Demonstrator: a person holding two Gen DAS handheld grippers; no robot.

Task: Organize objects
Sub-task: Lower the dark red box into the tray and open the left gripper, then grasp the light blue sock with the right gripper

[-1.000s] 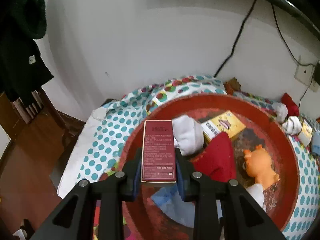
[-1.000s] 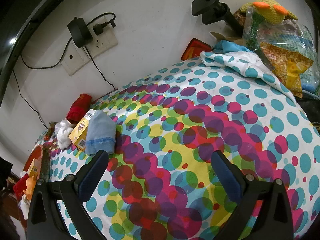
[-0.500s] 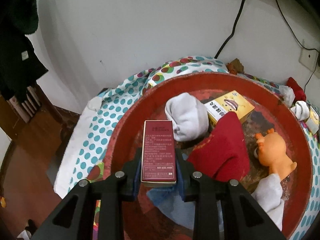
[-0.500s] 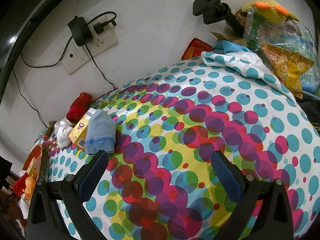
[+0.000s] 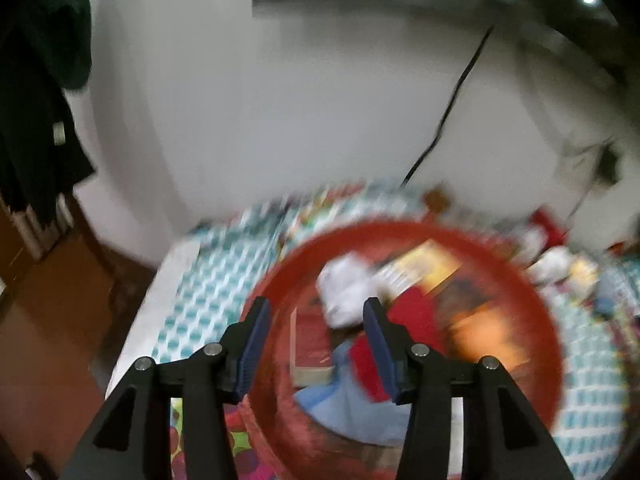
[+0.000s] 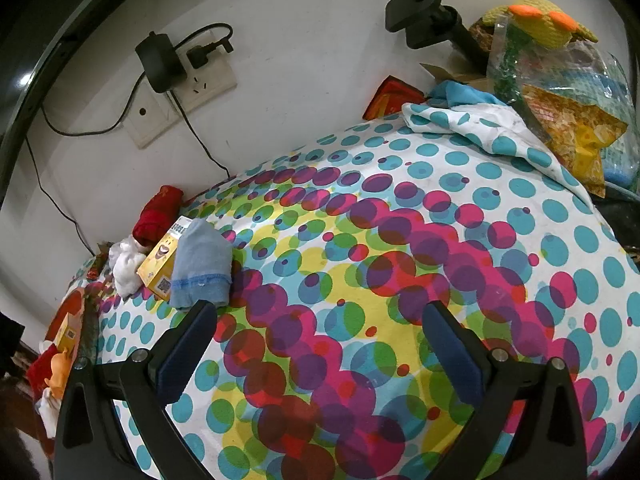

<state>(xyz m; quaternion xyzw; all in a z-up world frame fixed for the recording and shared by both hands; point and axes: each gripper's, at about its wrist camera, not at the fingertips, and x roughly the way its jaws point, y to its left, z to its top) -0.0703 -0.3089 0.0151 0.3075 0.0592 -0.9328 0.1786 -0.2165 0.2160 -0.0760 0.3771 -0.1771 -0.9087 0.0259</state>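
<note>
On the dotted bench point(image 6: 400, 240) lie one blue cloth point(image 6: 202, 266), one yellow box point(image 6: 160, 266), one white sock point(image 6: 126, 264) and one red cloth point(image 6: 156, 216). One red basin point(image 5: 532, 304) holds one dark red box point(image 5: 312, 336).

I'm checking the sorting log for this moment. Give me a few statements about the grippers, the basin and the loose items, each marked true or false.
1. The left gripper is shut on the dark red box. False: its jaws are open and the box lies in the red basin.
2. The right gripper is open and holds nothing. True.
3. The blue cloth rests partly on the yellow box. True.
4. The orange toy lies on the tablecloth outside the basin. False: it is inside the basin.
5. A charger is plugged into the wall socket. True.
</note>
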